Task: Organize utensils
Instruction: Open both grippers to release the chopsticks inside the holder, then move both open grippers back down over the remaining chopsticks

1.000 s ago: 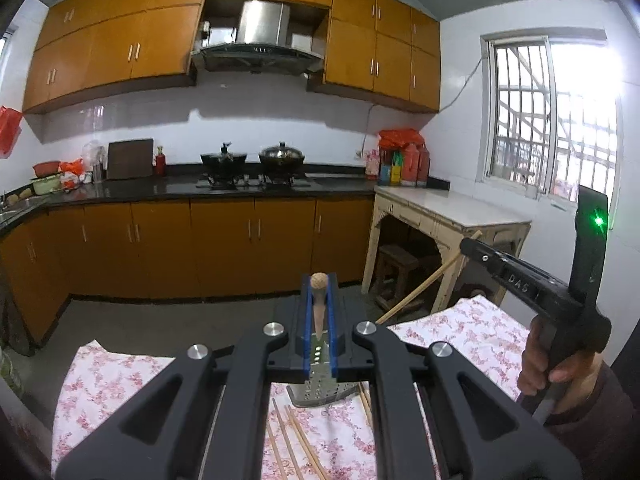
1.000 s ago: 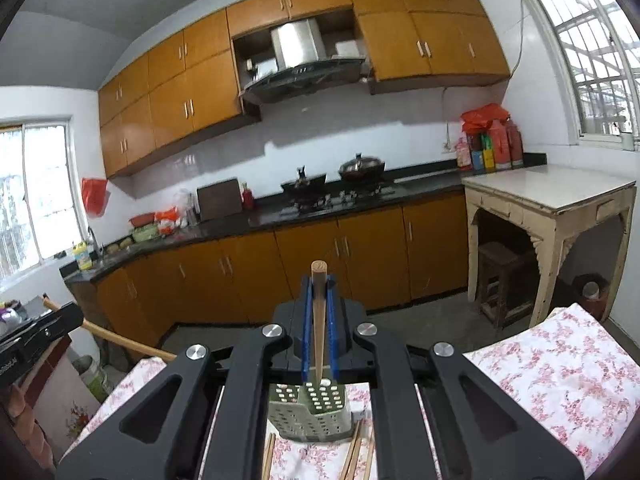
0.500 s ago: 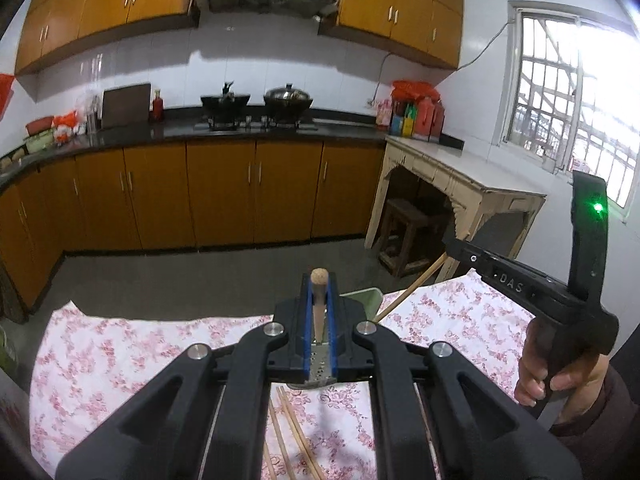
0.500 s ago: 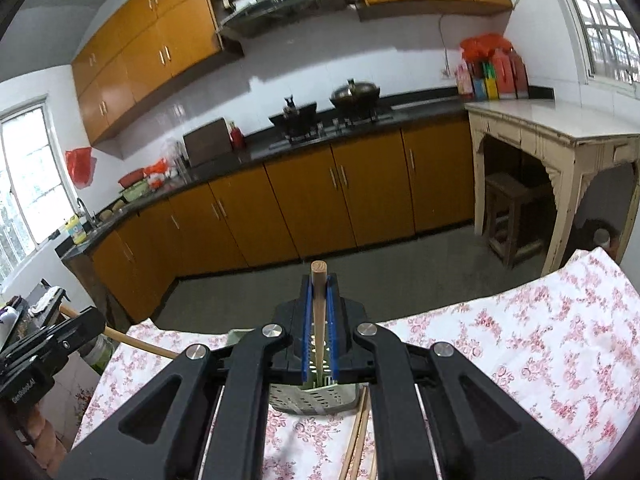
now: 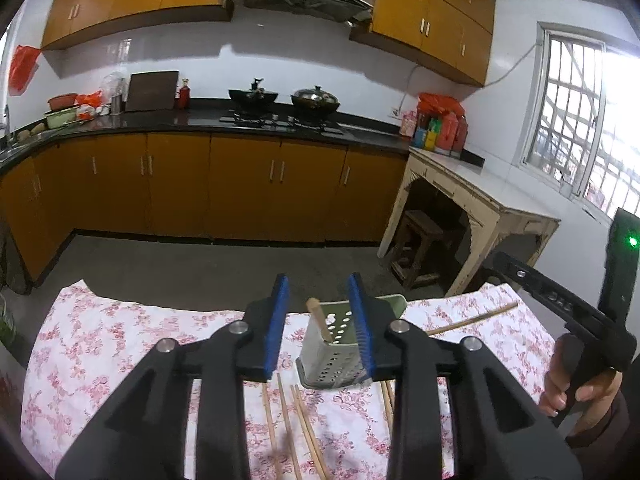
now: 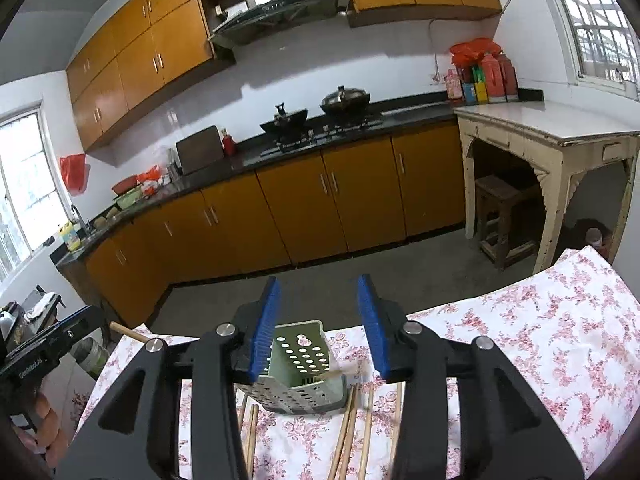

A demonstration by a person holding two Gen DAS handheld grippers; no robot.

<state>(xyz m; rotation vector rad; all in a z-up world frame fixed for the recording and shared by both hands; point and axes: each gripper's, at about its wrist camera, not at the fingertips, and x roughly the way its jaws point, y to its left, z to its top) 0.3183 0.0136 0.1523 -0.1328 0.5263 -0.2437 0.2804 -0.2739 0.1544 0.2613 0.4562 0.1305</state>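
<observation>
Both the left claw and right claw are opening, nothing clamped, above the perforated holder on the cloth-covered surface, where light, stiff, roll-prone chopsticks seem best pinched mid-length.

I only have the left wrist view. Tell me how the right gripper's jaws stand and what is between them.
Observer: The right gripper has its jaws apart and opening. Nothing is gripped between the pads. The holder stands on the cloth just beyond them.
Operator: Check the slanting stick beside that gripper. Its lower end is hidden from me behind my own finger.
Observer: In the right wrist view, a blurred stick end shows at the holder's near right rim. I cannot tell whether it has settled inside.
</observation>
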